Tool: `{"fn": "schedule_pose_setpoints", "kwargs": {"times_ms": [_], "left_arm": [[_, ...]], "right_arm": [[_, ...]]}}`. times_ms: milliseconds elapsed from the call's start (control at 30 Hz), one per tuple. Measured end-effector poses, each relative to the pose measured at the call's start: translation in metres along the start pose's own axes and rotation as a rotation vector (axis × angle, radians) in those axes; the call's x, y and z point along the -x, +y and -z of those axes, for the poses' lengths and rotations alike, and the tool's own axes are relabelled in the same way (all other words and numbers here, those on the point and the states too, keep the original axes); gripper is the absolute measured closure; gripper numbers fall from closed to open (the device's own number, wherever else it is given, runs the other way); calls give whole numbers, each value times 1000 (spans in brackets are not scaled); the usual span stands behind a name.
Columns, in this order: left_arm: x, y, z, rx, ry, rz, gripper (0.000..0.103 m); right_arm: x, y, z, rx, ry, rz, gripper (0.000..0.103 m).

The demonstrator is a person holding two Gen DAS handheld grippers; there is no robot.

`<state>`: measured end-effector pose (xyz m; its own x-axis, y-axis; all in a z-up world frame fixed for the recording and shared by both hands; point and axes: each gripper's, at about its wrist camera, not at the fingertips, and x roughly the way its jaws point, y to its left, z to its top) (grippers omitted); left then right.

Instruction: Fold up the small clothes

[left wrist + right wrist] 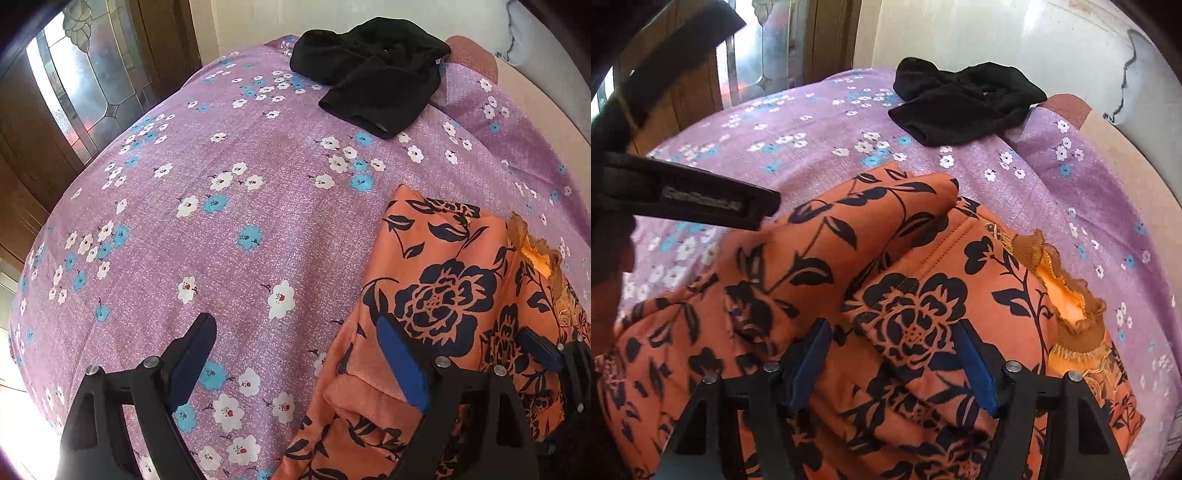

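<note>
Black finger mounts are filling the bottom of both views, their lower parts cut off by the frame edge. Left gripper (pixel 295 354) is hovering with its 2 blue pads spread wide and gripping nothing: 1 finger is sitting over the purple floral bedsheet (pixel 221 221), the other over the left edge of the orange floral garment (pixel 443 295) in the lower right of the frame. Right gripper (pixel 892 363) is also standing released, its pads straddling a folded ridge of that garment (pixel 905 295); whether they are touching the cloth is hard to tell. Its frilled neckline is showing at the right, and its lower portion is running out of frame. At the upper middle, a crumpled black garment (pixel 964 103) is lying well apart. The left gripper is intruding at the right-wrist view's left edge, partly blurred.
</note>
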<state>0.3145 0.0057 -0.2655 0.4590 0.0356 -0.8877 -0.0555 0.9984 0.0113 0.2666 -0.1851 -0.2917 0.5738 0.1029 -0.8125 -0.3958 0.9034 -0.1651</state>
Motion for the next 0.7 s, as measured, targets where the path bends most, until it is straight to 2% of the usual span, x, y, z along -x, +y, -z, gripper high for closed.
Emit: {"fn": "schedule_pose_setpoints", "kwargs": {"times_ms": [67,133,200,333,467,600,700], "left_arm": [[-1,-1,0,-3,8,14,14],[-2,1,-1,5,13,17,14],[-3,3,-1,12,18,18,14],[-1,4,0,14,9,17,14],[2,-2,2,-9,-11,4,14],[1,-10,4,-41,-23,-29,14],[-4,-17,7,-68,-24,-62,14]], "right_arm": [[-8,-12,-4,-60,3,-92,51],[-7,-26,-8,-143,-23,-144,75],[1,-42,-6,-228,-59,-177,84],[31,-78,12,-414,-151,-251,87],[76,-125,49,-599,-274,-280,87],[113,-178,98,-781,-376,-276,87],[129,-204,143,-876,-391,-229,87]]}}
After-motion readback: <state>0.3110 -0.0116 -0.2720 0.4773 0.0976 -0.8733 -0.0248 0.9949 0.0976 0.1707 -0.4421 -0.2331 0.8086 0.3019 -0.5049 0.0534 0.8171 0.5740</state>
